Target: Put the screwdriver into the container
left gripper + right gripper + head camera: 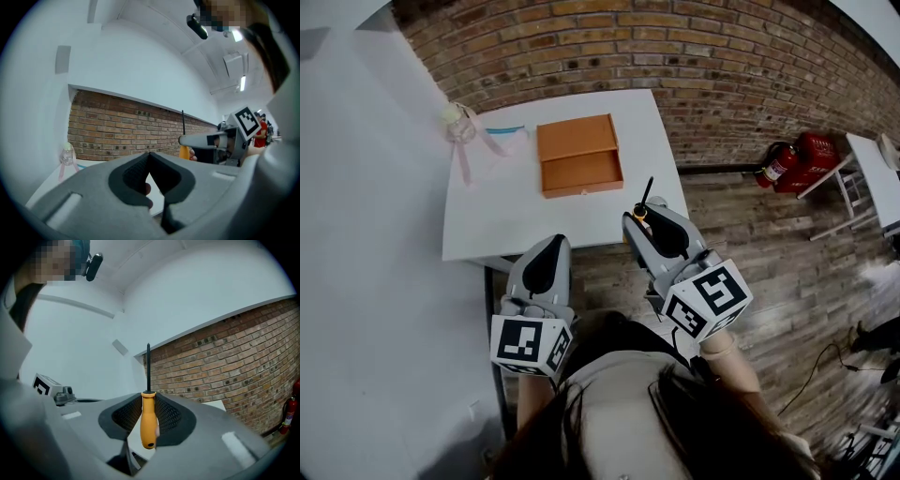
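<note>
The right gripper's [148,398] jaws are clamped on the plastic handle of an orange-handled screwdriver [148,425] with a thin black metal shaft, which stands upright and points above the jaw tips. The left gripper's [149,157] jaws are pressed together with nothing between them. In the head view the right gripper [637,217] hovers at the near right corner of a square white table [487,220], the screwdriver [645,197] pointing toward the far side. The left gripper [555,242] sits to its left, at the table's near edge. The shallow orange rectangular container [579,155] lies open on the far middle of the table, well apart from both grippers. A small clear bottle with a pink ribbon [456,120] stands at the far left corner. Beyond the table runs a brick wall [722,56], with a red fire extinguisher [779,165] on the wooden plank floor [769,234] to the right.
</note>
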Action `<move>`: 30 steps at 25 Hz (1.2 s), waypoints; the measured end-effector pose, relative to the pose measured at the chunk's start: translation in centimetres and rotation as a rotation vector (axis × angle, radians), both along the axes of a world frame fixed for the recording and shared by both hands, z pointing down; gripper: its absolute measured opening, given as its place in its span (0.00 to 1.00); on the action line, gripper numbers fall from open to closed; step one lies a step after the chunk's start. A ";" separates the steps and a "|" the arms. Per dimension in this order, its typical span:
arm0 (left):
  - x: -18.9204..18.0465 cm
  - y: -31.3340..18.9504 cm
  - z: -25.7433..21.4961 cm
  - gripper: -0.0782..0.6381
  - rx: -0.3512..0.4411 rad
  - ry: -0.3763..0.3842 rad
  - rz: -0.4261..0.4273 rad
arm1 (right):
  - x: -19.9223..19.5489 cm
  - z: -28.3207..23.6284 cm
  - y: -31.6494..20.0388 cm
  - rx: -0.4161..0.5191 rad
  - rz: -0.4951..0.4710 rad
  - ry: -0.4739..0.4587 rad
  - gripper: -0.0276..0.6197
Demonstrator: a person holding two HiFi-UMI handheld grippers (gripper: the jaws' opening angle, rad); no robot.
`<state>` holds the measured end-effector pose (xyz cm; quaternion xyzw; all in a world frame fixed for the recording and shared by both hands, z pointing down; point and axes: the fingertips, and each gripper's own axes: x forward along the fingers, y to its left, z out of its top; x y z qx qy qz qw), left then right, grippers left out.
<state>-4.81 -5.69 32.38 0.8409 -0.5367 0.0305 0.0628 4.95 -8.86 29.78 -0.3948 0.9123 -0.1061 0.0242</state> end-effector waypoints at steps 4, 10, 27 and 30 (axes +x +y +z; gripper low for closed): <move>0.1 -0.6 0.0 0.11 -0.008 -0.004 -0.024 | 0.0 0.4 -0.9 -0.013 -0.025 -0.003 0.18; 0.0 -0.9 0.1 0.11 -0.019 -0.014 -0.048 | 0.0 0.6 -1.6 -0.023 -0.045 -0.011 0.18; -0.5 -4.7 1.4 0.11 -0.039 -0.007 -0.033 | -0.4 2.3 -5.5 -0.053 -0.024 0.009 0.18; -1.0 -5.9 1.6 0.11 -0.039 -0.007 -0.036 | -0.8 2.4 -6.7 -0.052 -0.025 0.017 0.18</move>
